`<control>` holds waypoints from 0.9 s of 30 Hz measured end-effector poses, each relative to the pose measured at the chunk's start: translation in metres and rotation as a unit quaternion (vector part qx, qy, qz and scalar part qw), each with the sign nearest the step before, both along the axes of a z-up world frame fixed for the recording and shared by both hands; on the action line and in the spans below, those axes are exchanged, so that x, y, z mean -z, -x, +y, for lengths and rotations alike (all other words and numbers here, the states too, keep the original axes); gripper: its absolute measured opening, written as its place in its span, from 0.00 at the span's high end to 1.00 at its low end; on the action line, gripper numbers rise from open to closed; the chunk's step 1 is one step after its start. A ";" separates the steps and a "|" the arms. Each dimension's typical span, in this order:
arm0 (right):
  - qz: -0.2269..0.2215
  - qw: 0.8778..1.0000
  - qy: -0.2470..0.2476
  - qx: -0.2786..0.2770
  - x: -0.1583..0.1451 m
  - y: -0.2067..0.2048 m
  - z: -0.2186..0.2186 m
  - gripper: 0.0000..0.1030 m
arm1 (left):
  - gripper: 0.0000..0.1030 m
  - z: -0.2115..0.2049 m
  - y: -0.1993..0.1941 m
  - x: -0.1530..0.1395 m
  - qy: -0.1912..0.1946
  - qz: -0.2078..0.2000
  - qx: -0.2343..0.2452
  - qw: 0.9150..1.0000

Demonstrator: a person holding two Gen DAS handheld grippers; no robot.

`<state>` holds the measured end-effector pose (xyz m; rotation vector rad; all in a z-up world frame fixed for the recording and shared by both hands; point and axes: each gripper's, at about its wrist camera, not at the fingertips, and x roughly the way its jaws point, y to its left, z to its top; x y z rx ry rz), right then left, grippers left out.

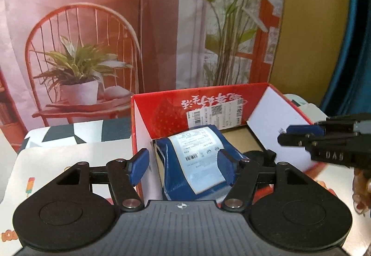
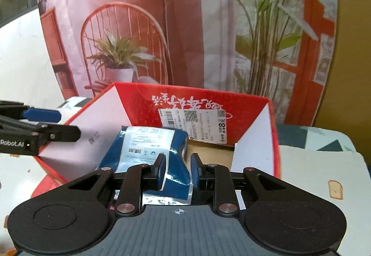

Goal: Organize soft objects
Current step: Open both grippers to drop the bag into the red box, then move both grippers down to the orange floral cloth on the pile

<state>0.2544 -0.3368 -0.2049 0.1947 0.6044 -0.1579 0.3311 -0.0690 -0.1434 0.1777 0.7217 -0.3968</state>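
Printed room backdrop behind, soft blue foil pouch with white label [image 2: 148, 153] sits inside red cardboard box [image 2: 208, 98]; right gripper [image 2: 177, 170] pinches its edge, left gripper [image 1: 183, 164] spread wide, empty; release gently.

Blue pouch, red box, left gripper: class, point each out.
blue pouch [image 1: 197, 153]: left wrist view, on its white label.
red box [image 2: 143, 102]: right wrist view, on its back wall.
left gripper [image 1: 183, 162]: left wrist view, midway between fingertips.
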 end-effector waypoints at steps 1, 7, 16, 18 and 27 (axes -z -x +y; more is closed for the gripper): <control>-0.005 1.000 -0.002 0.002 -0.003 0.006 0.002 0.78 | 0.35 0.002 0.008 -0.003 0.001 -0.003 0.004 1.000; -0.038 0.999 -0.015 0.002 -0.021 0.048 0.017 0.78 | 0.35 0.019 0.055 -0.012 0.032 0.004 0.011 0.999; -0.034 0.998 -0.036 -0.026 -0.015 0.116 0.061 0.74 | 0.36 0.054 0.125 0.017 0.057 0.038 0.007 0.998; -0.023 0.998 -0.046 -0.029 -0.007 0.130 0.072 0.71 | 0.36 0.060 0.132 0.025 0.063 0.052 -0.004 0.997; 0.007 0.997 -0.071 0.009 0.022 0.175 0.097 0.56 | 0.37 0.065 0.159 0.046 0.085 0.057 -0.037 0.994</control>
